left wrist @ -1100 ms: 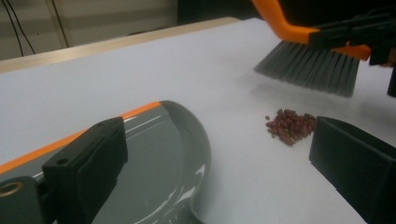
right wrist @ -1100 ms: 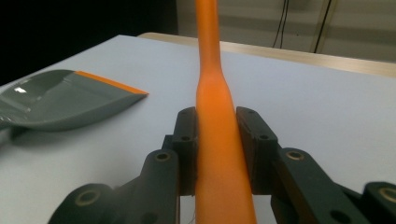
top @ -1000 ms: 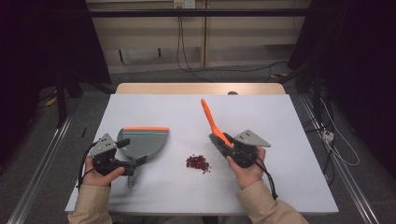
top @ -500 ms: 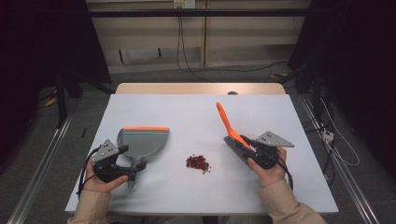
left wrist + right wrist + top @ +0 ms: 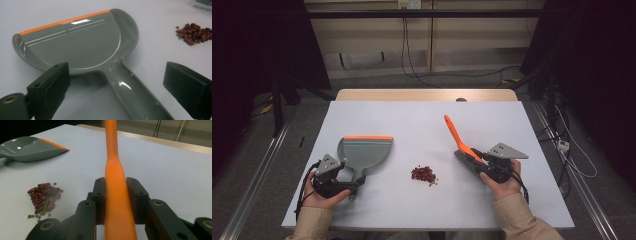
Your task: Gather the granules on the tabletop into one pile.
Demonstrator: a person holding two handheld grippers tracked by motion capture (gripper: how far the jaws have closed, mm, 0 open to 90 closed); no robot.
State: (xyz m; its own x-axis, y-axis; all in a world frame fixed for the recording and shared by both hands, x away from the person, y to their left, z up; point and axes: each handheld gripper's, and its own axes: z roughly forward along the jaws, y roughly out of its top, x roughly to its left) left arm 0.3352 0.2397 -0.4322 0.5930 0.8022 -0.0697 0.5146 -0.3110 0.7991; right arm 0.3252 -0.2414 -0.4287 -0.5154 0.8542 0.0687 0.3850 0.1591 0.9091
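A grey dustpan [image 5: 364, 152] with an orange lip lies flat on the white table [image 5: 422, 120], its handle pointing toward the near edge. My left gripper [image 5: 352, 186] is open; in the left gripper view its jaws stand wide on either side of the dustpan handle [image 5: 132, 92] without touching it. A small pile of red and green beans [image 5: 424, 174] lies mid-table. To the right of the beans, my right gripper [image 5: 473, 155] is shut on the orange brush handle [image 5: 115, 195], which slants up and away; the grey bristles [image 5: 463, 161] rest low by the table.
The beans [image 5: 43, 195] sit left of the brush in the right gripper view, with the dustpan [image 5: 27, 148] farther off. A wooden strip [image 5: 427, 95] edges the table's far side. Cables lie on the floor beyond and to the right.
My right gripper has carried the brush to the right, away from the beans, then held still. The left gripper has barely shifted by the dustpan handle.
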